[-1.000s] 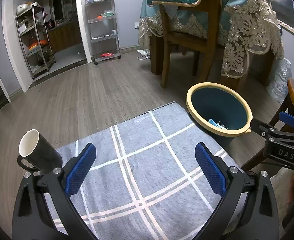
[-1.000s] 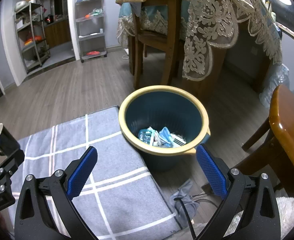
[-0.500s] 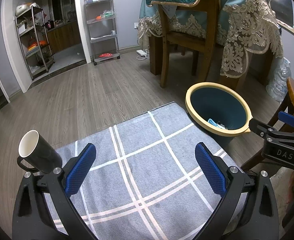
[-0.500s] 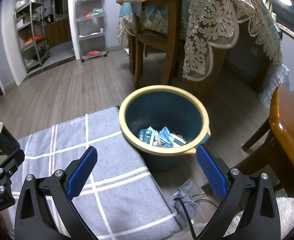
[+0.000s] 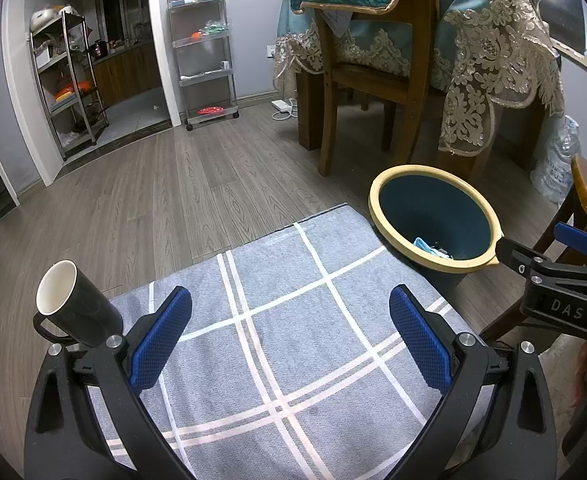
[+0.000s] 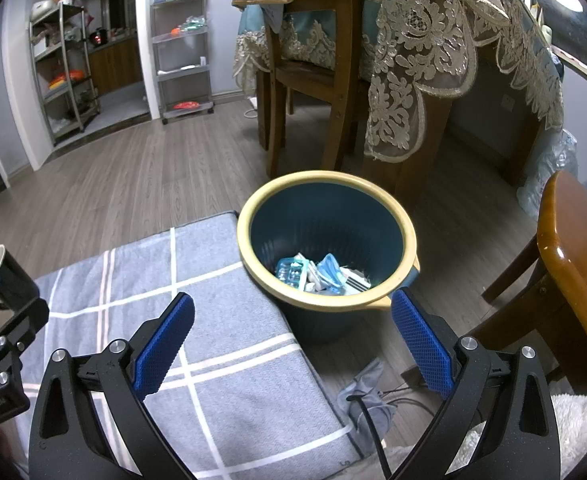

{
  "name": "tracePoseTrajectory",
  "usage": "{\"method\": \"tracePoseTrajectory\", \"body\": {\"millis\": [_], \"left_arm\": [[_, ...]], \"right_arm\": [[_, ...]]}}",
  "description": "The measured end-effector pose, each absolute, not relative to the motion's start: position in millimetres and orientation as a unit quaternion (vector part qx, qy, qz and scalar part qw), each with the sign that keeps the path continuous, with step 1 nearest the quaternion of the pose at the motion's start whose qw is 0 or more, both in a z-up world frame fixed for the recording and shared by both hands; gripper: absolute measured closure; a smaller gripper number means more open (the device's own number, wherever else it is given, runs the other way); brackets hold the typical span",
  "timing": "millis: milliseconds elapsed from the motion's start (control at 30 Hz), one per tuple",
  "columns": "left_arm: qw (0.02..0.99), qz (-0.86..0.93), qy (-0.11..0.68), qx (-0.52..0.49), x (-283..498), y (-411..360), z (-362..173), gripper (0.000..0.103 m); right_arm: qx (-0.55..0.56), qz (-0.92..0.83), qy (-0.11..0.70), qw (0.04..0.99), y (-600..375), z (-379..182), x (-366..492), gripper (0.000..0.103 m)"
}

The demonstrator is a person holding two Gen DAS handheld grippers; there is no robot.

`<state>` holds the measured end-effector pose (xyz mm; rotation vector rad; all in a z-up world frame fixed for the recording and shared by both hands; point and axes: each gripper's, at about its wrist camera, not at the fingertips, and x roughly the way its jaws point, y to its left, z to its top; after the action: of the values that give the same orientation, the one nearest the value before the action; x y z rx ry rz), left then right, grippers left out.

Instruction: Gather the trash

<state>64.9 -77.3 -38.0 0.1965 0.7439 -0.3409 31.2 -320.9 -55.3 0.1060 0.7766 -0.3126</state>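
Observation:
A dark teal trash bin with a yellow rim (image 6: 407,236) stands on the wood floor at the rug's right edge, with blue and white trash (image 6: 321,274) at its bottom. It also shows in the left wrist view (image 5: 377,186). My right gripper (image 6: 291,344) is open and empty, just in front of the bin. My left gripper (image 5: 289,334) is open and empty over the grey plaid rug (image 5: 285,320). The right gripper's side (image 5: 553,276) shows at the right of the left wrist view.
A black mug with white inside (image 5: 73,306) lies tilted on the rug's left edge. A wooden chair (image 5: 373,80) and a lace-draped table (image 5: 493,60) stand behind the bin. A wooden stool (image 6: 573,260) is at right. A grey cloth and cable (image 6: 367,396) lie on the floor.

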Motion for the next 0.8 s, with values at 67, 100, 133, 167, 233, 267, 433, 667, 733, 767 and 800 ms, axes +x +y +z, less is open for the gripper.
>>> {"method": "tracePoseTrajectory", "body": {"millis": [67, 100, 133, 167, 233, 267, 433, 667, 733, 767, 800], "left_arm": [[0.913, -0.166, 0.36, 0.096, 64.6, -77.1, -37.5, 0.006], [0.913, -0.166, 0.36, 0.096, 64.5, -77.3, -37.3, 0.006], [0.914, -0.166, 0.358, 0.097, 64.1, -77.4, -36.9, 0.006], [0.914, -0.167, 0.357, 0.097, 64.0, -77.6, -36.5, 0.006], [0.914, -0.167, 0.356, 0.097, 64.2, -78.7, -35.8, 0.006], [0.914, -0.168, 0.356, 0.097, 64.5, -79.2, -35.6, 0.006], [0.911, -0.169, 0.363, 0.098, 66.8, -78.6, -37.5, 0.006], [0.912, -0.168, 0.358, 0.105, 66.9, -80.5, -37.1, 0.006], [0.91, -0.17, 0.362, 0.106, 66.9, -80.7, -38.0, 0.006], [0.909, -0.169, 0.366, 0.105, 67.7, -80.9, -38.4, 0.006], [0.907, -0.169, 0.372, 0.103, 69.1, -81.4, -38.7, 0.006]], "right_arm": [[0.051, -0.151, 0.378, 0.912, -320.9, -55.7, 31.6, 0.005], [0.051, -0.152, 0.377, 0.912, -321.0, -55.6, 31.6, 0.005], [0.051, -0.151, 0.377, 0.912, -320.9, -55.2, 31.2, 0.005], [0.051, -0.151, 0.377, 0.912, -321.0, -55.6, 31.6, 0.005], [0.051, -0.151, 0.377, 0.912, -321.0, -55.6, 31.6, 0.005], [0.051, -0.152, 0.377, 0.912, -321.0, -55.5, 31.5, 0.005], [0.051, -0.152, 0.377, 0.912, -320.9, -55.5, 31.5, 0.005], [0.051, -0.152, 0.378, 0.912, -320.7, -55.6, 31.4, 0.005], [0.051, -0.151, 0.378, 0.912, -321.0, -55.8, 31.7, 0.005], [0.051, -0.151, 0.378, 0.912, -321.0, -55.8, 31.8, 0.005], [0.05, -0.151, 0.378, 0.912, -321.0, -55.9, 31.8, 0.005]]}}
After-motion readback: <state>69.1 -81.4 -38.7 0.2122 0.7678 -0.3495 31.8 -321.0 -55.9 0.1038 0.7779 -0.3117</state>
